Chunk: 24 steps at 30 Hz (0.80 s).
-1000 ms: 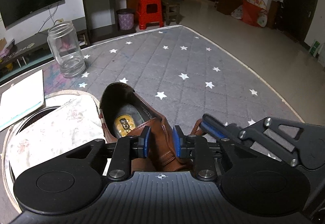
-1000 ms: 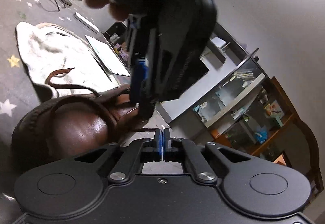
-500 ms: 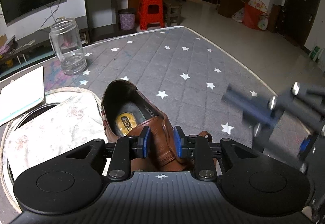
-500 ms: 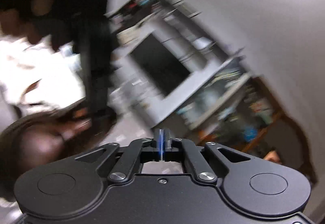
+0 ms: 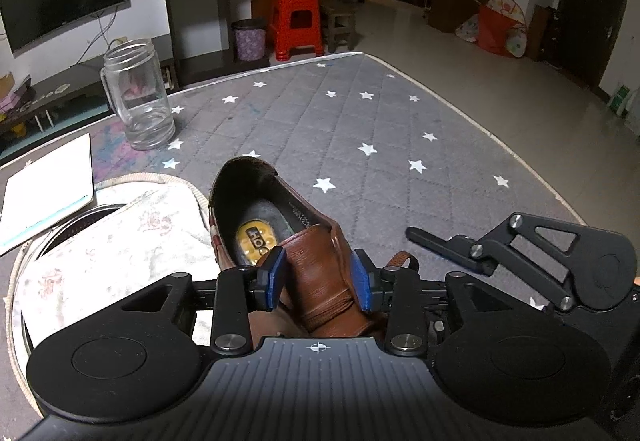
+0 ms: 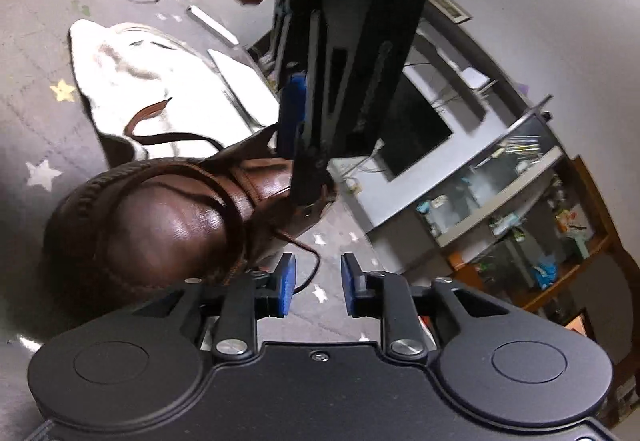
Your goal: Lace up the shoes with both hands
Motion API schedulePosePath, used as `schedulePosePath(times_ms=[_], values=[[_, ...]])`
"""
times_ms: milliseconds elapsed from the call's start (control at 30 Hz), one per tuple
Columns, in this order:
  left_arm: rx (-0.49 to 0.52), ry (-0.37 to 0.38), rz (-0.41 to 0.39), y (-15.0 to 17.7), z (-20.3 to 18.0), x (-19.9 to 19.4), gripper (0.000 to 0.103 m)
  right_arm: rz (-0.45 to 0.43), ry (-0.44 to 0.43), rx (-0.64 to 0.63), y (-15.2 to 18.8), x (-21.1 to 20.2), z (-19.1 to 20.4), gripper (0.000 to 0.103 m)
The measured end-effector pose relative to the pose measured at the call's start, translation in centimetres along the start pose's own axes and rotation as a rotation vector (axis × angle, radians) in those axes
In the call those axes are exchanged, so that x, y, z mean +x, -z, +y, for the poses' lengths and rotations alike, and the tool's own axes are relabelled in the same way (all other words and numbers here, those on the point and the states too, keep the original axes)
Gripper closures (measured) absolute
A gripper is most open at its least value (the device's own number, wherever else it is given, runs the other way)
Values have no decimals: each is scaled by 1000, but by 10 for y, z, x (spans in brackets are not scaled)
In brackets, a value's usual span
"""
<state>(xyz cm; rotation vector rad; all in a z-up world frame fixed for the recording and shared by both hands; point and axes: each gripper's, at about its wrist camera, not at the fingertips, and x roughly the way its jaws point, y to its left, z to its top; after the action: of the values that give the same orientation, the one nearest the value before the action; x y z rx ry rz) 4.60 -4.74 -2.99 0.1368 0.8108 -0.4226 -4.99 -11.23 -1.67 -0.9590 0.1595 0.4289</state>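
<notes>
Looking along the left wrist view: one brown leather shoe (image 5: 308, 257) lies on a grey star-print mat (image 5: 360, 129), its heel opening pointing to 12 o'clock and a yellow insole label showing inside. The left gripper (image 5: 318, 277) straddles the tongue area, blue pads (image 5: 274, 277) spread on either side of the leather; whether they press it I cannot tell. A lace loop (image 5: 402, 259) pokes out at 3 o'clock of the pads. One right gripper (image 5: 520, 253) sits at 3 o'clock, beside the shoe. One glass jar (image 5: 138, 97) stands at 11 o'clock, one white notebook (image 5: 46, 189) at 9 o'clock, one floral cloth (image 5: 112, 241) just left of the shoe.

Right wrist view, tilted and somewhat blurred: the shoe's glossy toe (image 6: 160, 225) fills 9 to 10 o'clock. The right gripper (image 6: 318, 289) has its fingers apart, empty; one thin brown lace (image 6: 308, 257) curls just ahead of the left finger. The left gripper comes down from 12 o'clock onto the shoe's throat.
</notes>
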Motion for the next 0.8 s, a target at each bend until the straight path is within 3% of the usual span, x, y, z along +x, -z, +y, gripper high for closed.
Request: schedulePosePath(times_ms=[100,167,267,533,800], values=[[0,-2,-6,1,0,0,65,-9,5,-48,1,3,7,78],[-6,0,-9,3,2,-2,65,0,8,-43,2,6,9,100],[-17,5,-15,5,5,-4,62,13,34,-16,3,11,10,101],[-23,-24,-16,9,10,-9,61,-78,278,26,-8,-10,-22,102],[-9,-42,-16,11,9,-10,60,-128,333,-11,-30,-31,-68,102]])
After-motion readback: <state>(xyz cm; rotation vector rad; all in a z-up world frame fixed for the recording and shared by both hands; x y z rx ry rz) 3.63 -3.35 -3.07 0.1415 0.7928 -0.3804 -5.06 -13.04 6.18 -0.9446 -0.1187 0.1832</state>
